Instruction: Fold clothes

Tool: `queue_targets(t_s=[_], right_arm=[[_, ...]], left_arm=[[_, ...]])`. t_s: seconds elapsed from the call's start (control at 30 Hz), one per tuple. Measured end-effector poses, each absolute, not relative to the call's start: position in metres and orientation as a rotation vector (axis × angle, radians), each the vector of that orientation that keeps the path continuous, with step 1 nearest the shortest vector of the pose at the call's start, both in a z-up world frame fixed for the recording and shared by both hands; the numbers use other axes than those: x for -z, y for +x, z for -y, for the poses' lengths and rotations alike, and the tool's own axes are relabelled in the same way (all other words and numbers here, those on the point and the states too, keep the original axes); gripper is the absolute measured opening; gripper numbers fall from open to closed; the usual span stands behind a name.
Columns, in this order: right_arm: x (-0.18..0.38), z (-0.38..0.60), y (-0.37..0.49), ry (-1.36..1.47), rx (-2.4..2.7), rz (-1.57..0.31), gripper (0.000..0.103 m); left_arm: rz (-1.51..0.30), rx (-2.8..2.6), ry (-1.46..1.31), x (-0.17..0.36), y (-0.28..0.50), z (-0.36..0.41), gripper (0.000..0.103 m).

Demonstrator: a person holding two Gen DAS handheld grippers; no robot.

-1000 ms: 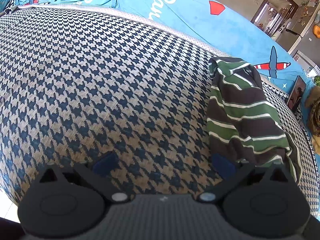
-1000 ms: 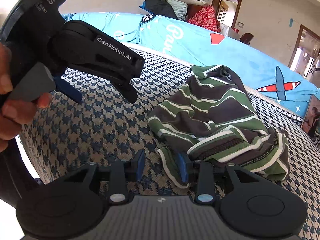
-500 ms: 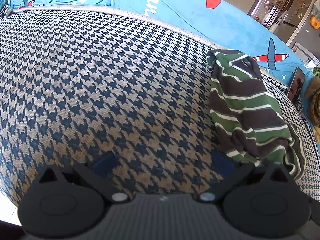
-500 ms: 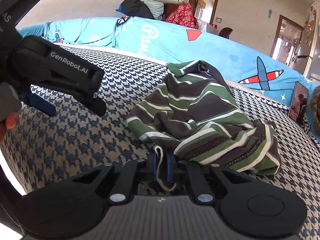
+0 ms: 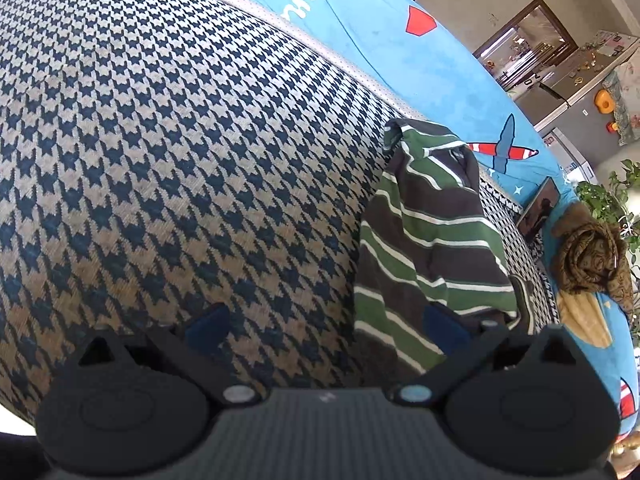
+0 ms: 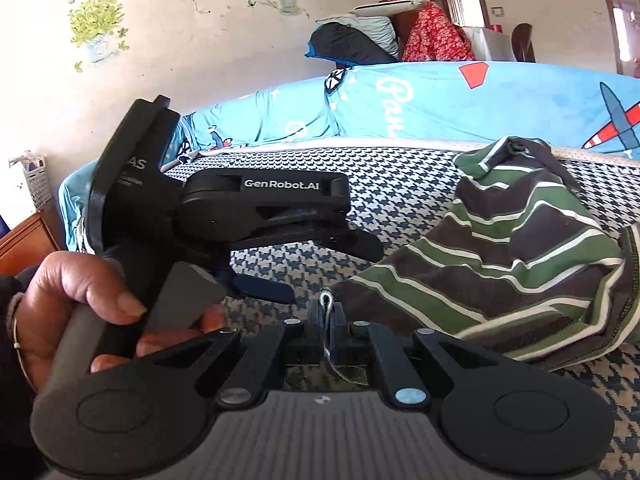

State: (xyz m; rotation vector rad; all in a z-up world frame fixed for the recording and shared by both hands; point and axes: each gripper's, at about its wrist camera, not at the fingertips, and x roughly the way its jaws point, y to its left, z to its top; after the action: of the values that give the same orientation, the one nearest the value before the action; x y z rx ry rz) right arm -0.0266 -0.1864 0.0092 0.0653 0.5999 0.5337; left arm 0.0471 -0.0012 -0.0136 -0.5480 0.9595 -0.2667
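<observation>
Now the right gripper [image 6: 326, 316] has pinched the striped shirt's [image 6: 500, 256] white cord [image 6: 327, 300], left gripper [image 5: 326, 324] spread wide; folding has barely begun

Home; sofa [image 6: 440, 100], fridge [image 5: 576, 92]

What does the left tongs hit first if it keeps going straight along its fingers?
Probably the houndstooth cover: the open left tongs point down at it. The striped garment lies to the right, near that fingertip; depth is unclear.

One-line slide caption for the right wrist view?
Right claw shut on the striped garment's white drawstring, left claw open beside it over the houndstooth bed cover.
</observation>
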Motion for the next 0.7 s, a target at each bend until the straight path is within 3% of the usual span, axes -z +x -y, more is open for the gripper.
queue_targets(t_s=[0.5, 0.7], right_arm=[[-0.01, 0.205, -0.025, 0.204, -0.609, -0.633, 0.005], [-0.008, 0.215, -0.024, 0.213, -0.593, -0.637, 0.007]], left_arm=[[-1.013, 0.487, -0.655, 0.021, 0.057, 0.034, 0.103], [-1.029, 0.536, -0.653, 0.023, 0.059, 0.047, 0.077]])
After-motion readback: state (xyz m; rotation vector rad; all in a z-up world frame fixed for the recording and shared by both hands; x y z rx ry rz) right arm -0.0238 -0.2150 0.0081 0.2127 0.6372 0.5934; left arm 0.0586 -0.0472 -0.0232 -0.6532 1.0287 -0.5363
